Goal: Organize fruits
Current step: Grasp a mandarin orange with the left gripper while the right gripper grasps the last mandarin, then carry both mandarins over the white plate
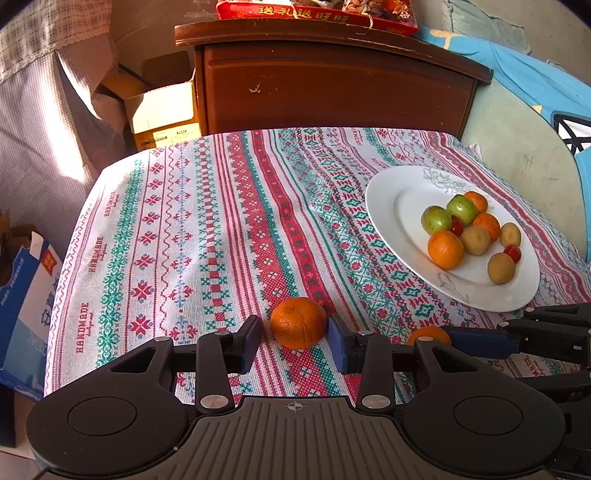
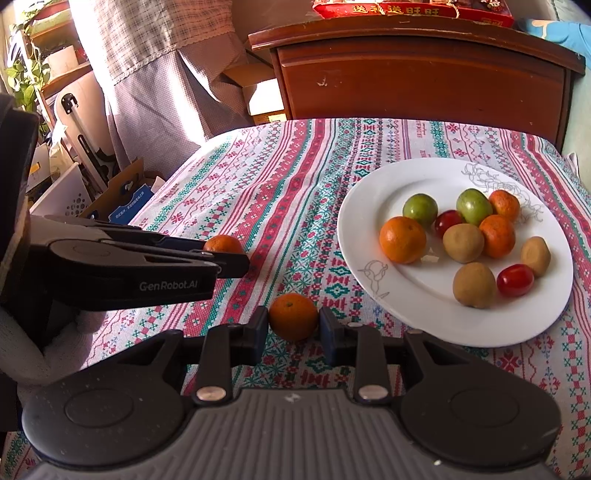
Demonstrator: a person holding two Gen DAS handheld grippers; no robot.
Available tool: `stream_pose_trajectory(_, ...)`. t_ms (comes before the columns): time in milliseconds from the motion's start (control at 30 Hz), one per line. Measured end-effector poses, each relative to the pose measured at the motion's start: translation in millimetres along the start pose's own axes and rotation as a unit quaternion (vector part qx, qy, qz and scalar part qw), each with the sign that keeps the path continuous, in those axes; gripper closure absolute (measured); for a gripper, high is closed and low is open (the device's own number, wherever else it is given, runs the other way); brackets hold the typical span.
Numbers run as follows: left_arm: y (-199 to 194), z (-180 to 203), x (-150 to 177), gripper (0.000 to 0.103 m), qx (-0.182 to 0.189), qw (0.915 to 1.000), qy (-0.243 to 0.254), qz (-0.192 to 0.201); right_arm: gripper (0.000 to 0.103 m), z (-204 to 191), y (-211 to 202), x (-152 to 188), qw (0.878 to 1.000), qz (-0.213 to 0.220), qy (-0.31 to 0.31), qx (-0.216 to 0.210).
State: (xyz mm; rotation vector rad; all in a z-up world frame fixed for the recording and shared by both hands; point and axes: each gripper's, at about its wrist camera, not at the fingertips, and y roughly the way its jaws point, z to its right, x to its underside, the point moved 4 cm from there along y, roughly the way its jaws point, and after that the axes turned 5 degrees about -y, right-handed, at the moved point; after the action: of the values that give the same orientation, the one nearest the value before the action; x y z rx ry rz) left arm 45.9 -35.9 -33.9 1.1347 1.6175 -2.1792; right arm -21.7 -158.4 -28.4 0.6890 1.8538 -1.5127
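Observation:
A white plate [image 1: 384, 206] [image 2: 354, 229] at the right of the patterned table holds several tangerines, kiwis, green fruits and cherry tomatoes. My left gripper [image 1: 294, 334] has its fingers around a tangerine [image 1: 298, 323] on the cloth; the right pad touches it, a small gap shows at the left pad. My right gripper [image 2: 293, 326] is closed against another tangerine [image 2: 293, 315] on the cloth, just left of the plate. Each gripper shows in the other view: the right one [image 1: 480, 341], the left one [image 2: 229, 264].
A dark wooden cabinet [image 1: 332, 85] stands behind the table, with a red gift box [image 1: 317, 13] on top. Cardboard boxes [image 1: 162, 110] sit at the back left, a blue box [image 1: 26, 295] off the left table edge, a curtain at the left.

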Motion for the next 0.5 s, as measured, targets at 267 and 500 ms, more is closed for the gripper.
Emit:
stream_pose_trajectory(267, -5.6, -4.0, -6.5, 0.074, 0.002, 0.9997, -0.023, 0.008, 0.074, 6.7, -9.0, -9.0, 1.000, 0.017, 0.014, 0.003)
stream_pose_trajectory(500, -22.9, 4.6, -28.3, 0.074, 0.022, 0.9985, -0.032, 0.039, 0.074, 24.1, -31.2, -35.9, 0.997, 0.064, 0.032, 0.012)
